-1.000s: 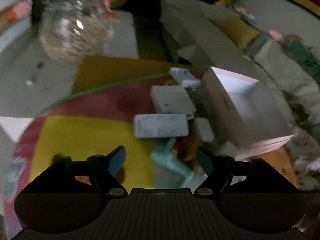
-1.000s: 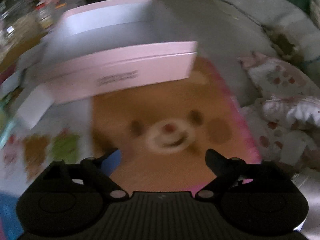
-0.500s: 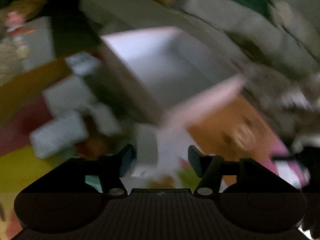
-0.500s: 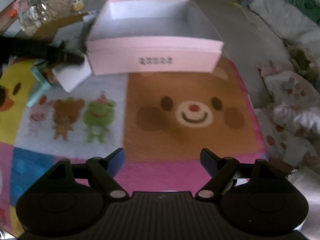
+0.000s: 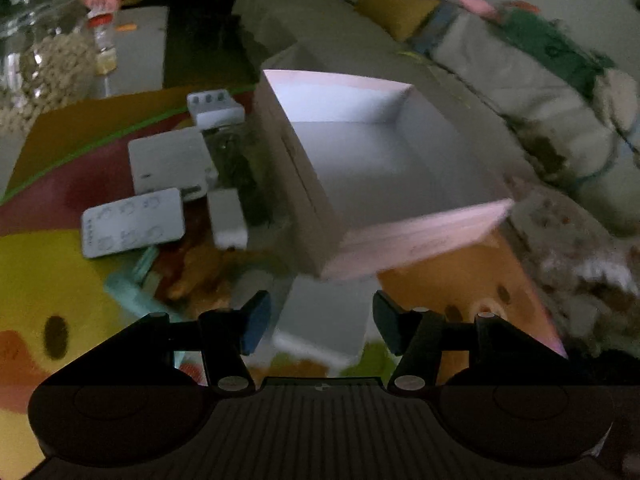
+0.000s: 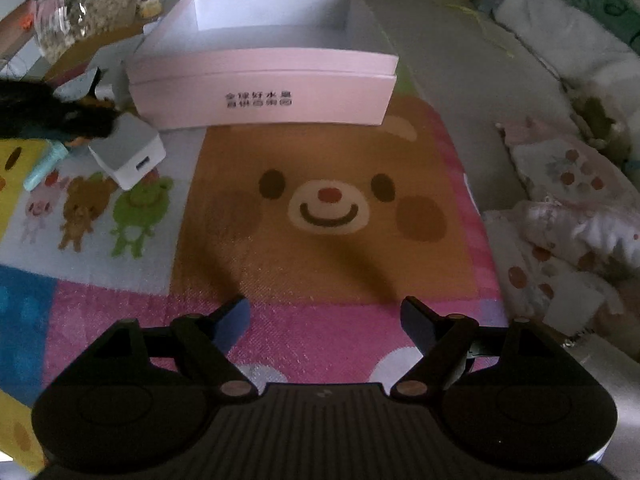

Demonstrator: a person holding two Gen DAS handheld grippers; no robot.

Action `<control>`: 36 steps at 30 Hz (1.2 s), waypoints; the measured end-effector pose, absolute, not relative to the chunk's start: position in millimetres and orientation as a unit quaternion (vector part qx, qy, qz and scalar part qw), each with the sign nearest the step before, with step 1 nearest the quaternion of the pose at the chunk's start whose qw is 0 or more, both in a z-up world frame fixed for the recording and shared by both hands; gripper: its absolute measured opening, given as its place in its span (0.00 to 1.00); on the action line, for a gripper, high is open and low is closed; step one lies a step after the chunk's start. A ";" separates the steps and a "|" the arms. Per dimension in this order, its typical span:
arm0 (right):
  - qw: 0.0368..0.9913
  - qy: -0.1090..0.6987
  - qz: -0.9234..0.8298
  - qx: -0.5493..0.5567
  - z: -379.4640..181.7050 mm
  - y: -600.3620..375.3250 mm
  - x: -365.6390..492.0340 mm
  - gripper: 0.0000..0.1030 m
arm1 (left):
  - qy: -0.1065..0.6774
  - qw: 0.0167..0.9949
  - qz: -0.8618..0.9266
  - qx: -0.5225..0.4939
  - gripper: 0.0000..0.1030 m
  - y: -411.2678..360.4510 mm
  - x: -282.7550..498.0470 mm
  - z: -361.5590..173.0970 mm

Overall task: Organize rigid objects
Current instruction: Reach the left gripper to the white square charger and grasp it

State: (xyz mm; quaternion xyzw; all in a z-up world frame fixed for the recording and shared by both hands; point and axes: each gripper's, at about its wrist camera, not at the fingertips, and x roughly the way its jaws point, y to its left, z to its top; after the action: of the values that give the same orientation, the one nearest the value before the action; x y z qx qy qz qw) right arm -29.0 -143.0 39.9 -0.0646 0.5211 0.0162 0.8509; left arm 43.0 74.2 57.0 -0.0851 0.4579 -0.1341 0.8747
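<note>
L gripper [image 5: 318,326] tilted down over the white charger block [image 5: 324,330], jaws spread w/ the block between the tips, not clamped; can't tell if pads touch it. Block lies on the play mat [image 5: 48,280] just beside the pink box's [image 5: 384,160] near corner. Flat white items [image 5: 134,222] piled left of the box. R gripper [image 6: 324,318] level & low over the mat's bear face [image 6: 328,208], jaws wide, holding nothing; box well ahead of it, charger at its front-left corner.
</note>
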 end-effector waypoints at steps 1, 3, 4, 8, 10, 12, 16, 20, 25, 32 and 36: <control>0.851 0.521 0.016 -0.064 39.9 -143.6 -28.9 0.81 | 0.461 0.873 -0.126 -0.101 0.59 70.8 51.6 52.3; 0.852 0.521 0.010 -0.049 37.5 -148.0 -29.7 0.83 | 0.471 0.865 -0.119 -0.127 0.61 67.9 64.2 46.3; 0.854 0.519 0.005 -0.040 36.0 -150.8 -30.3 0.87 | 0.472 0.865 -0.123 -0.119 0.62 61.6 67.0 48.1; 0.857 0.515 -0.005 -0.024 31.8 -158.8 -31.7 0.95 | 0.464 0.869 -0.171 -0.002 0.63 32.5 57.5 48.6; 0.859 0.511 -0.006 -0.025 31.3 -158.6 -33.1 0.96 | 0.451 0.872 -0.177 0.073 0.63 19.3 46.5 46.0; 0.861 0.508 -0.009 -0.027 30.2 -158.5 -33.7 0.97 | 0.441 0.873 -0.170 0.122 0.66 14.8 36.9 42.8; 0.863 0.505 -0.016 -0.018 28.6 -160.8 -34.7 1.00 | 0.430 0.881 -0.132 0.148 0.66 27.5 21.5 41.0; 0.866 0.499 -0.031 -0.012 27.9 -158.6 -38.0 1.00 | 0.469 0.873 -0.107 0.081 0.63 52.2 16.2 47.3; 0.868 0.494 -0.047 -0.003 27.0 -157.1 -40.3 1.00 | 0.507 0.857 -0.092 -0.008 0.62 66.1 14.8 45.1; 0.866 0.496 -0.054 -0.006 27.4 -154.1 -39.5 1.00 | 0.547 0.812 -0.006 -0.202 0.63 84.0 51.7 43.7; 0.862 0.503 -0.061 -0.002 27.6 -153.9 -38.3 1.00 | 0.538 0.824 0.013 -0.177 0.68 71.1 68.0 44.7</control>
State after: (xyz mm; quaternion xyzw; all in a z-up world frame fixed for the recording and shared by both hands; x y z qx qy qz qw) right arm -38.3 -153.9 27.6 -0.0021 0.5030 -0.0612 0.8621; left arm 68.0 71.1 44.7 -0.1765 0.5384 0.0133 0.8239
